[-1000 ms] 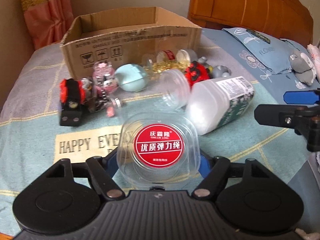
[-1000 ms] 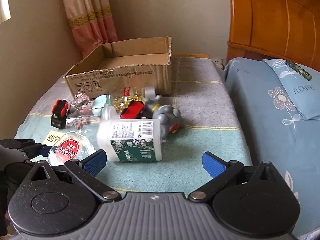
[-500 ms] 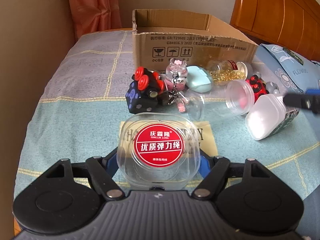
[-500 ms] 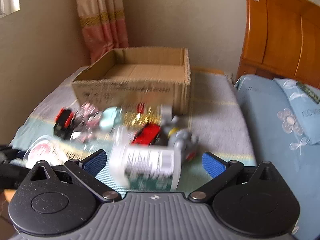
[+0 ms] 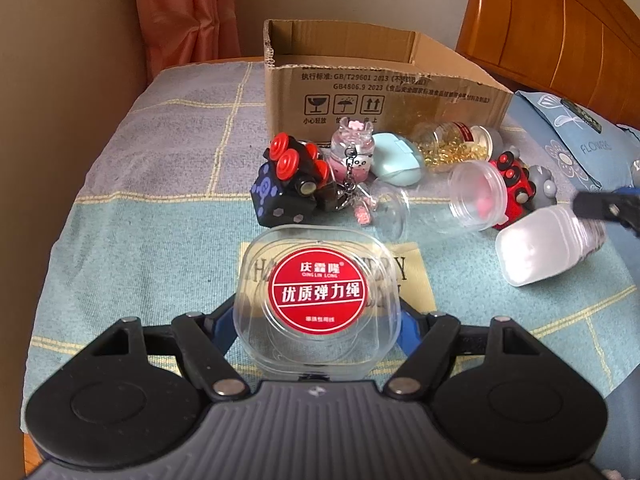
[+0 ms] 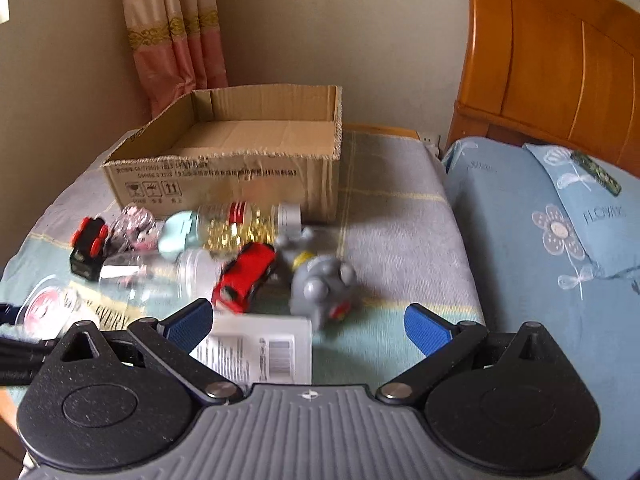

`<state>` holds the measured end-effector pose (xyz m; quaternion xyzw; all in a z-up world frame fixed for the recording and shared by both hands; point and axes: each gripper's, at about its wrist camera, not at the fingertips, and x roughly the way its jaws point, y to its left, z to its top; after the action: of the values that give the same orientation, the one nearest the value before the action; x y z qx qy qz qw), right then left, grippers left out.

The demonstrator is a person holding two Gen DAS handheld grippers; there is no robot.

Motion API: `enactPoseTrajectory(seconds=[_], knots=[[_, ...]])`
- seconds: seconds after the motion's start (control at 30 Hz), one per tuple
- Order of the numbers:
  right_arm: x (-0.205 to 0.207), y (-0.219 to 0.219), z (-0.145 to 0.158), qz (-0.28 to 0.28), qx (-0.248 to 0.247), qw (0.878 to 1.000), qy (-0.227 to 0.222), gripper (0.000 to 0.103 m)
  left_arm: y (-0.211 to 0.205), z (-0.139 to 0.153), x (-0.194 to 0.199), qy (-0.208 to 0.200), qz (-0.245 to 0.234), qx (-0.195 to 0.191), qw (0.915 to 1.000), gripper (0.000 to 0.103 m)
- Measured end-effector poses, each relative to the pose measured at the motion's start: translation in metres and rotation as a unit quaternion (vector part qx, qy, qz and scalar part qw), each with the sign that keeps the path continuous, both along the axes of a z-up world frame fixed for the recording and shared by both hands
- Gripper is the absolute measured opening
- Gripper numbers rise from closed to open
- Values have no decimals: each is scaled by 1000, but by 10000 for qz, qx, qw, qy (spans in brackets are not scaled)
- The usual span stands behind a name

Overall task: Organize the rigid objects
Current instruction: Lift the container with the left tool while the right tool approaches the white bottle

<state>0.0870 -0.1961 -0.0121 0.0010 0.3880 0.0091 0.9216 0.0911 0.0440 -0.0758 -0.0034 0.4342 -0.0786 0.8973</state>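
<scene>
Left wrist: left gripper (image 5: 318, 326) clamps clear case (image 5: 320, 300), seemingly label-up

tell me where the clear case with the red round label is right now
In the left wrist view the clear case sits low and central, clamped between the left gripper's blue fingers, held in front of the black cube toy.

Clear red-labelled case (image 5: 318, 300) — pinched flat in left gripper (image 5: 316, 326)
</scene>
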Motion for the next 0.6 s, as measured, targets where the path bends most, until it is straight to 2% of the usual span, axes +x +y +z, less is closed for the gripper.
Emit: enactPoseTrajectory(seconds=[0.13,0.23,0.37,0.53,0.57,0.6], knots=[[-20,1,-5,246,22,9994,233,103,0,0,0,6,-5,-1,10000,75],[-34,3,-8,595,300,9971,353,103,-1,0,0,3,-14,20,10000,75],[-33,15,-16,710,82,9966,416,103,-2,-1,-1,18,-2,31,10000,75],[-16,19,-49,667,84,9958,625,103,-2,-2,-3,-48,-29,75,10000,75],[-15,21,-55,650,12,9954,707,103,-1,-2,-3,-38,-59,74,9999,75],[-18,26,-58,685,-233,9959,537,103,-1,-2,-3,-46,-57,64,10000,76]])
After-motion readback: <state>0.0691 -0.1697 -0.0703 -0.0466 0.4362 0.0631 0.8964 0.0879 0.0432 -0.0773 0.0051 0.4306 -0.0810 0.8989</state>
